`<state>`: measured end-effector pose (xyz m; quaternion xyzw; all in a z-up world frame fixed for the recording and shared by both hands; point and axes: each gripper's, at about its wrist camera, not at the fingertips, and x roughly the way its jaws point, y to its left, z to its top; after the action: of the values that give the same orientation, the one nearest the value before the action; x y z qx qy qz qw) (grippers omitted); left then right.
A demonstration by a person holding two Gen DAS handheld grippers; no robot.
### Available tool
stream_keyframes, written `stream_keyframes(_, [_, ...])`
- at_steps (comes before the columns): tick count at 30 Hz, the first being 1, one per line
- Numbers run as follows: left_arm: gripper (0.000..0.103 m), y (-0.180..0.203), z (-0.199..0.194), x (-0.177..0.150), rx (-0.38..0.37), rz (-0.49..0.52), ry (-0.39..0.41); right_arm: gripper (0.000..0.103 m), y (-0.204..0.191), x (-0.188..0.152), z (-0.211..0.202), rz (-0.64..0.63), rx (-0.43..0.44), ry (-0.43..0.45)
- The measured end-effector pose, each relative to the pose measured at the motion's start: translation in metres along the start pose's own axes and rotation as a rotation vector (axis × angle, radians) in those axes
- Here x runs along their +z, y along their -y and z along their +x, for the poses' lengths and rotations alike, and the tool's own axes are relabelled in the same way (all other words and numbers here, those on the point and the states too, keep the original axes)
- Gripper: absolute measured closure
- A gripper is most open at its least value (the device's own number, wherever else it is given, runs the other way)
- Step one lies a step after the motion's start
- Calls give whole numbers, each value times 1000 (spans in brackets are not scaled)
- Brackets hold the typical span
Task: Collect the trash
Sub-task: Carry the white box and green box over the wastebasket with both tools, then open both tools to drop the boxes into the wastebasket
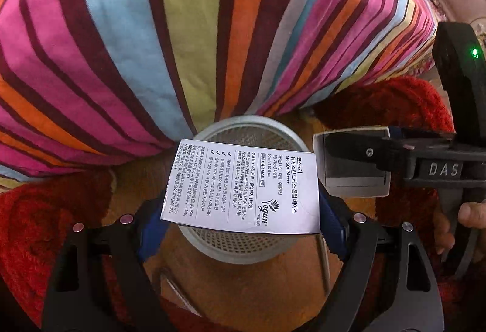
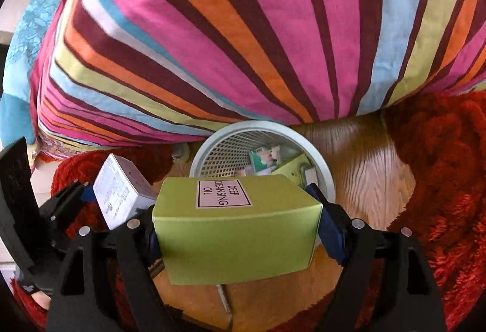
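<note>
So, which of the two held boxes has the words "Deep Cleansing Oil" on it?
The green box in the right gripper. The white box in the left gripper carries dense Korean print and a "Vegan" logo instead.

A mesh wastebasket (image 2: 209,155) stands on the wooden floor (image 2: 367,167), touching the foot of a bed under a striped bedspread (image 2: 243,43) that fills the space behind it. Shaggy rugs (image 2: 449,167) lie on the floor to the basket's left and right. Small packages (image 2: 267,160) lie in the basket. The left gripper (image 1: 243,216) holds a printed carton (image 1: 243,189) above the basket's mouth. To its right, the right gripper (image 2: 240,231) holds a "Deep Cleansing Oil" box (image 2: 237,228) above the basket's near rim.
</note>
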<state>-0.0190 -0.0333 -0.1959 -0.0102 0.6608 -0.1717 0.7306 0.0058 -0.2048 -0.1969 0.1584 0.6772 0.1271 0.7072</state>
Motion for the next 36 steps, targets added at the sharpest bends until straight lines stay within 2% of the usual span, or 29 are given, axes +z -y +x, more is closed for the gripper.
stream_keyframes(21, [21, -6, 42, -8, 26, 9, -237, 27, 13, 6, 52, 117, -50, -142])
stream_keyframes(33, [21, -3, 54, -9, 44, 22, -288, 27, 11, 7, 65, 132, -61, -181])
stream_keyframes(36, [21, -4, 60, -10, 67, 16, -315, 25, 9, 7, 67, 124, -57, -193])
